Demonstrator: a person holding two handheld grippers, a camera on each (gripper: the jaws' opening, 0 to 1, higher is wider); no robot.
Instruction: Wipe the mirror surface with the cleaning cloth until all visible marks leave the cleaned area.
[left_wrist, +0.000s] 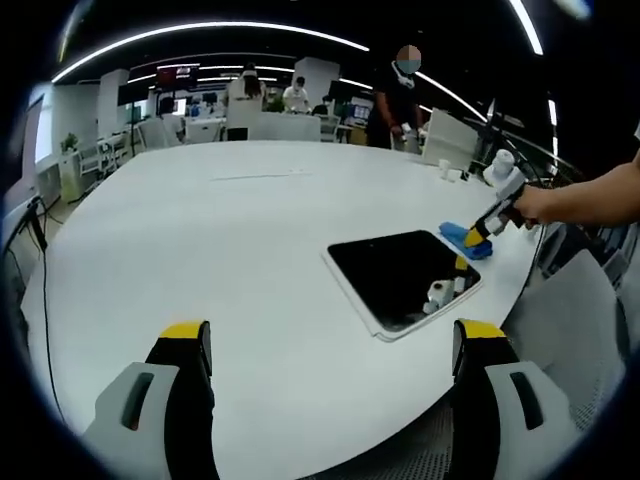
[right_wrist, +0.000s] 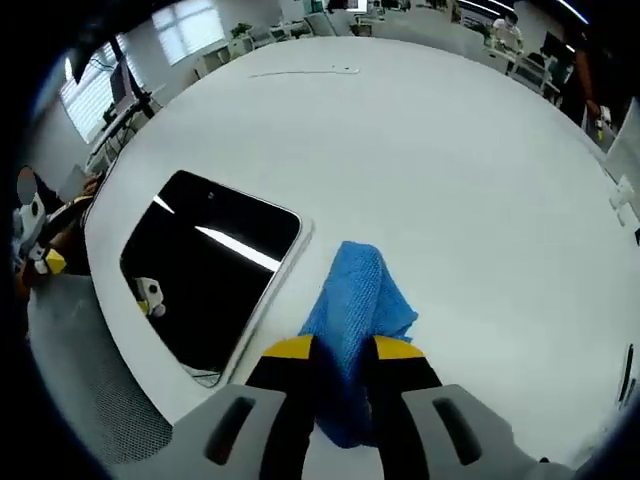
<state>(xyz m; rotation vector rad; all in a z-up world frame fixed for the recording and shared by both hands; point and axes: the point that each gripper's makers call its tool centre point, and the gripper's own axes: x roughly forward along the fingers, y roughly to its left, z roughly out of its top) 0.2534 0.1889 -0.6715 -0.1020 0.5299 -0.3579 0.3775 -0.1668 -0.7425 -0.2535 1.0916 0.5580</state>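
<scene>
Right gripper view: cloth (right_wrist: 355, 310) lengthwise between fingers (right_wrist: 290, 380)

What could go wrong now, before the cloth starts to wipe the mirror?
1. The mirror lies flat close to the table edge and nothing holds it: the left hand-held gripper is open and away from it, so wiping may push it toward the edge.
2. The right hand-held gripper pinches only part of the blue cloth, which rests beside the mirror; the jaw tips might scrape the glass.

Glossy dark mirror (right_wrist: 205, 265), blue woven-textured cleaning cloth (right_wrist: 352, 300), smooth matt white table (right_wrist: 430, 150)
</scene>
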